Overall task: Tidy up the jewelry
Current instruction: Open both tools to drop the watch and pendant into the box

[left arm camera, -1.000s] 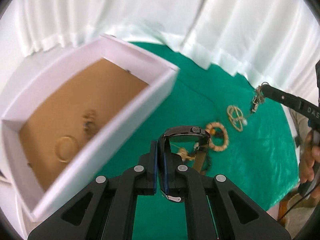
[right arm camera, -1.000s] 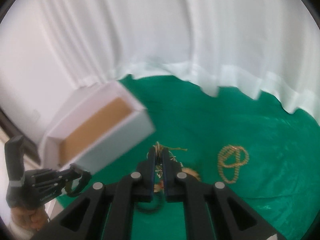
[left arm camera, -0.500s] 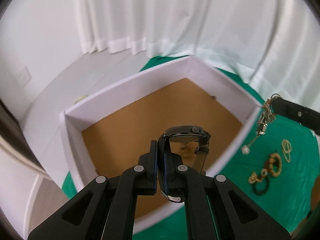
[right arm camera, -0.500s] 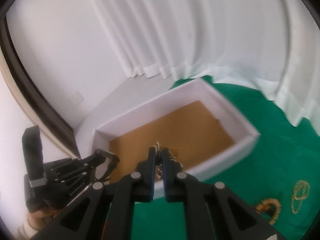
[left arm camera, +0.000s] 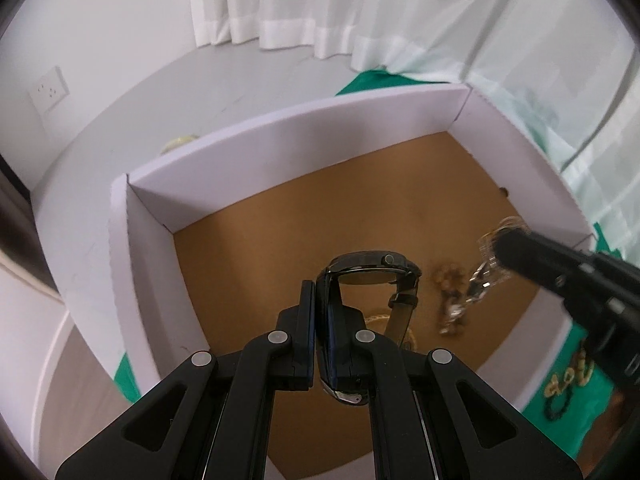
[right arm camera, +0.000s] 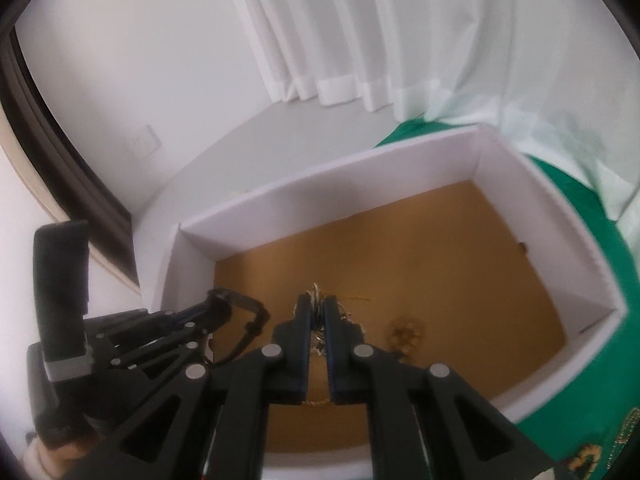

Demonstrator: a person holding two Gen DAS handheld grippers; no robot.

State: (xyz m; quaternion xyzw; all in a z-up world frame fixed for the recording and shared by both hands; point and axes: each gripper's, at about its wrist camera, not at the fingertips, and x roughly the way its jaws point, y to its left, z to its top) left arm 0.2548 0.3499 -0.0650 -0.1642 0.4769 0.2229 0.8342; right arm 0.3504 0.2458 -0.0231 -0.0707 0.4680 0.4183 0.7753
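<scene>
We hold both tools over the open box [left arm camera: 280, 152]: left tool [left arm camera: 318, 312] pinches the wristwatch [left arm camera: 372, 270], right tool [right arm camera: 316, 316] the chain [right arm camera: 316, 294], floor directly below.

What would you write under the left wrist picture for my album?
Left gripper holding a black wristwatch over the white box.

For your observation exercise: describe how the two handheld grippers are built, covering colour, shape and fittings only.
Both the left gripper and right gripper are matte black, with flat parallel fingers lined in blue pads, angular linkage arms with triangular cut-outs and round silver pivot pins. In the right wrist view, the left one has an upright black handle with a grey band.
</scene>
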